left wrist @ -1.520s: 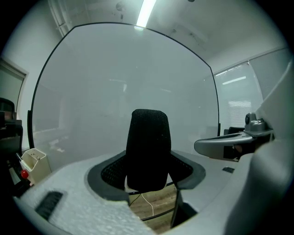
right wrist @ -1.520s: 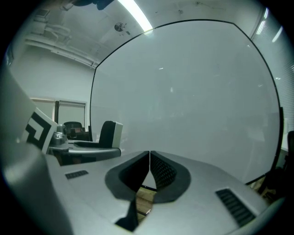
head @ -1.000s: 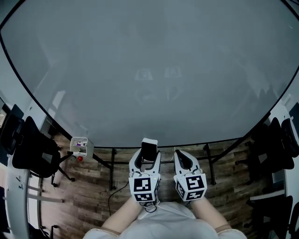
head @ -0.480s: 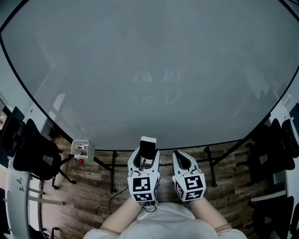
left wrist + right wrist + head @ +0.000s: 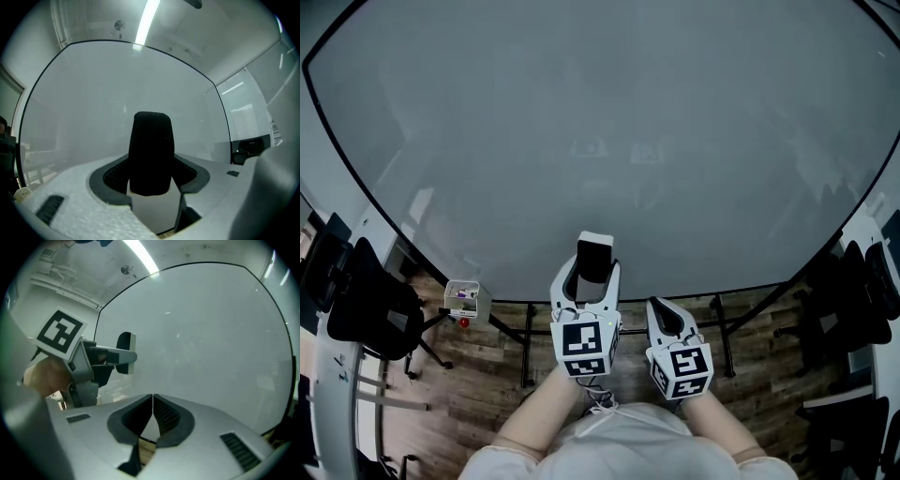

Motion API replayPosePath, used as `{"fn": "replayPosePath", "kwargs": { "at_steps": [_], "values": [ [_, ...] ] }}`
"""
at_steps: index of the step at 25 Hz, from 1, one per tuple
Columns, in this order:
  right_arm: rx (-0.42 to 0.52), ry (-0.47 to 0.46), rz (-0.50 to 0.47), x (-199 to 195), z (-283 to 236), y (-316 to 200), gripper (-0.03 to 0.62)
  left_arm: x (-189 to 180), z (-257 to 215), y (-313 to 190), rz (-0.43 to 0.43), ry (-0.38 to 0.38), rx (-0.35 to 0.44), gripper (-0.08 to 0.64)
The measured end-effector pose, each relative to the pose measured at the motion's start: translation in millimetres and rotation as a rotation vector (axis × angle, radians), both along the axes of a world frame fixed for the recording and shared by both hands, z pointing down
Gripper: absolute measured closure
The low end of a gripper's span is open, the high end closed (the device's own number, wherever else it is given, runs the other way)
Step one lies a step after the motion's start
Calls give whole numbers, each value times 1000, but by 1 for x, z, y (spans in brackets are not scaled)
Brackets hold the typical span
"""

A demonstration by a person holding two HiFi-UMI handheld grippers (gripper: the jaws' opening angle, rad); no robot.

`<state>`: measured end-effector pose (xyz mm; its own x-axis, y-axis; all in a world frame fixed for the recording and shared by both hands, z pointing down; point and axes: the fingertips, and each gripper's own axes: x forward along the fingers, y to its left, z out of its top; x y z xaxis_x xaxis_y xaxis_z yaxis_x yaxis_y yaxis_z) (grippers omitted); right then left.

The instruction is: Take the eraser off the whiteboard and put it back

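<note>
**Eraser in the left gripper, ready to go back on the board**

The whiteboard (image 5: 600,141) filled nearly all of the head view. I judged the task to be in its second half: the eraser was in the grip rather than parked on the board, so what remained was to put it back. For that move I would have carried the eraser square onto the board face and pressed its flat side fully against it. Only then would I have let the jaws spread, since a tilted contact could let it slide or drop.

The left gripper (image 5: 592,269) pointed at the lower edge of the whiteboard. Its jaws stood wide apart and were clamped on the two sides of the eraser, with the dark pads bearing on it in the left gripper view. The right gripper (image 5: 664,309) sat just beside it, lower against the same edge of the board. Its jaws were closed tip to tip, with nothing between them, and it touched nothing.

The eraser (image 5: 151,152) stood upright between the left jaws, dark felt showing and a pale back. It sat in front of the bottom of the whiteboard, near the middle of its width. From the side, in the right gripper view, I could not tell whether it touched the board surface or hung just clear of it.
</note>
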<state>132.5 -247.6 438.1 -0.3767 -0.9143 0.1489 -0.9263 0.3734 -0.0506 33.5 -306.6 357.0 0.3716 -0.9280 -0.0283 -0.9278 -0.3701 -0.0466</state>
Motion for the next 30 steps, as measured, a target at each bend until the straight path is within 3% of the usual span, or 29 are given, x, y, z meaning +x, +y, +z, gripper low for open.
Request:
{"fn": "replayPosePath", "kwargs": {
  "at_steps": [3, 14, 30],
  "values": [
    [-4, 5, -4, 0, 1, -1, 565, -3, -11, -10, -14, 21, -4, 295],
    [-21, -3, -7, 1, 5, -10, 565, -9, -6, -41, -81, -20, 3, 295],
    [-33, -19, 26, 8, 10, -17, 565, -10, -3, -52, -127, -22, -10, 293]
  ]
}}
